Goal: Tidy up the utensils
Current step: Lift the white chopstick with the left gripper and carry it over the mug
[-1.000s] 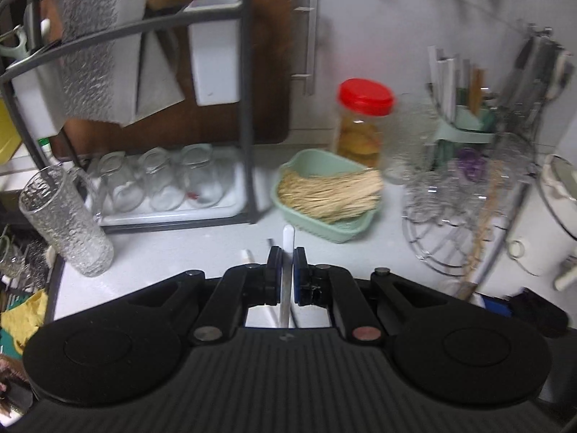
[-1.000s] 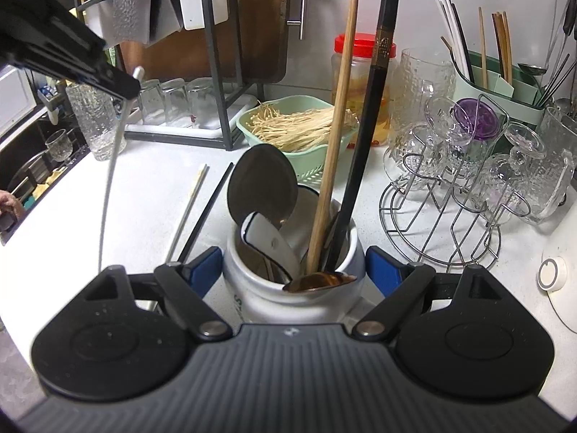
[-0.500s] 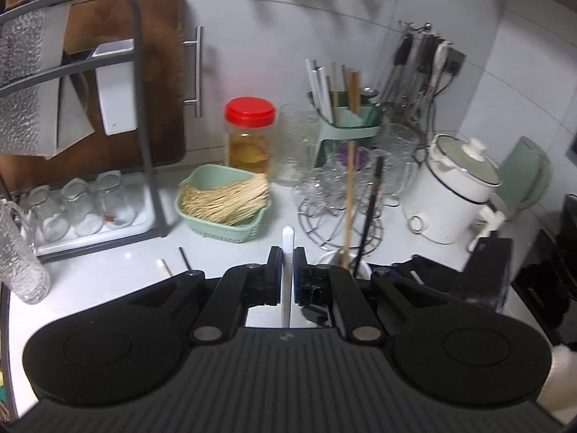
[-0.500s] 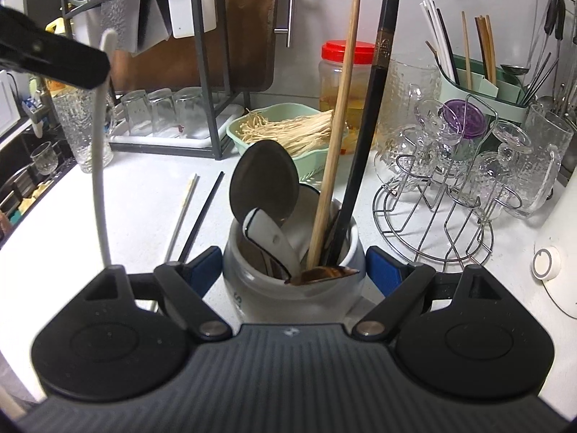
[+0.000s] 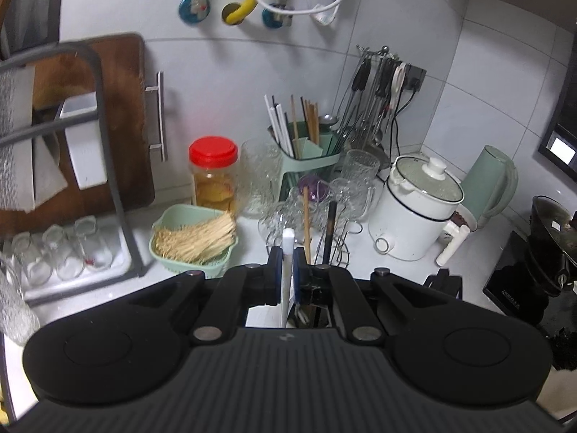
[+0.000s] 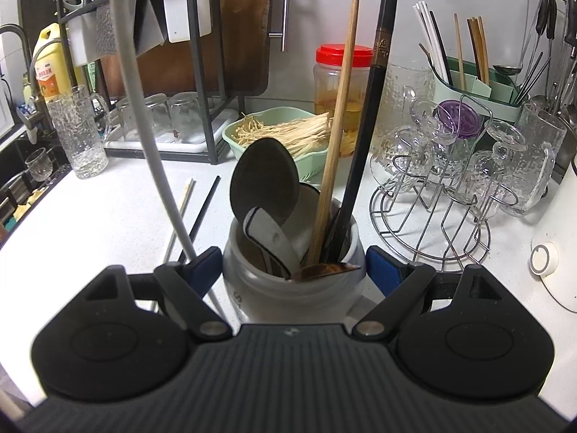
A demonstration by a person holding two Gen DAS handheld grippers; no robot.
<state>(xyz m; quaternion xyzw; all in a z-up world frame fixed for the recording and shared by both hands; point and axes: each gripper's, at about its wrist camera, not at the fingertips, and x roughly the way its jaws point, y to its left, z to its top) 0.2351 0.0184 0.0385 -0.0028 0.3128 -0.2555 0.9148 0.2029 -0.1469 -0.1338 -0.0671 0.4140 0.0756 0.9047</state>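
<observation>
Because the white chopstick (image 5: 287, 270) is thin, stiff and slick, the left gripper (image 5: 287, 276) clenches it near its top. The right gripper (image 6: 294, 270), fingers spread and released, flanks the jar (image 6: 292, 281), which looks heavy and breakable.

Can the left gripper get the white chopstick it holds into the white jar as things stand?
Probably yes: the left gripper holds the white chopstick just left of the white jar, whose mouth, though crowded, is open above.
</observation>
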